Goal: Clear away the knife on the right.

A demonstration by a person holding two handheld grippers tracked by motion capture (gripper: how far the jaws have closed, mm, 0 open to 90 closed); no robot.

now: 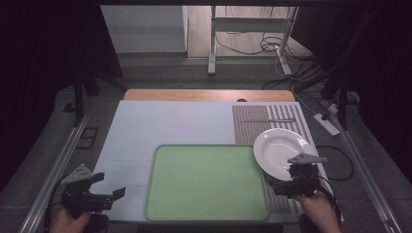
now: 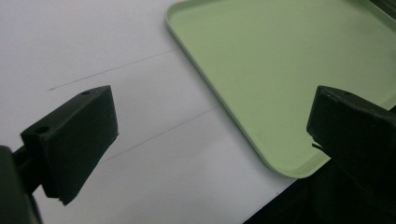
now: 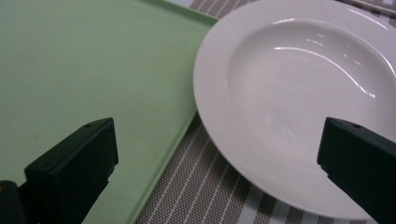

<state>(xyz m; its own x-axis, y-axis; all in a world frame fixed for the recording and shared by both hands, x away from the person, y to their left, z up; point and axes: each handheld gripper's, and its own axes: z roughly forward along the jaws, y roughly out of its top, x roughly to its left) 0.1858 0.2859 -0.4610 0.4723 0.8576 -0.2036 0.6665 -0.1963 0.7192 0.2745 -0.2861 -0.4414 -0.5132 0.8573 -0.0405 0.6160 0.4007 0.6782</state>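
Note:
An empty light green tray (image 1: 206,182) lies at the front middle of the table. To its right, a white deep plate (image 1: 284,153) rests on a brown striped placemat (image 1: 252,121), with its rim reaching the tray's right edge. My right gripper (image 1: 286,178) hovers at the plate's near rim, open; in the right gripper view the plate (image 3: 299,93) and the tray's edge (image 3: 93,70) both lie ahead between the jaws (image 3: 217,140). My left gripper (image 1: 111,185) is open over the white mat, left of the tray (image 2: 280,70), with nothing between its jaws (image 2: 212,121).
A piece of metal cutlery (image 1: 274,120) lies across the far part of the placemat. The white table mat (image 1: 165,124) stretches bare behind and left of the tray. Beyond the table are frame legs, cables and a power strip (image 1: 326,124) on the floor.

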